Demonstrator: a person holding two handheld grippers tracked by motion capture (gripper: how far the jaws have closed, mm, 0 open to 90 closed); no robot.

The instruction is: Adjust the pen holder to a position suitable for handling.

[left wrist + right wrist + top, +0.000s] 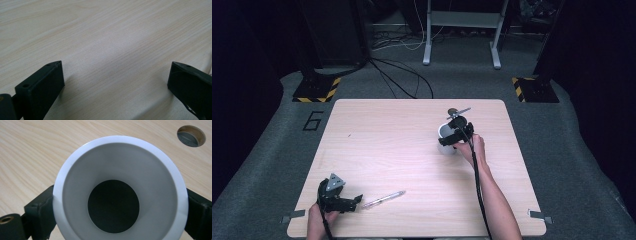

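Light wood table (412,150) on grey carpet, dark room, cables behind. Your right gripper (455,136) clamps the white cup (445,133), far-right of the pen (384,199). Your left gripper (354,201), jaws wide apart, sits just left of the pen.

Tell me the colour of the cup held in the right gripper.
The cup is white with a dark bottom inside, seen best in the right gripper view.

Spread tongs (116,82) over bare table (105,37)
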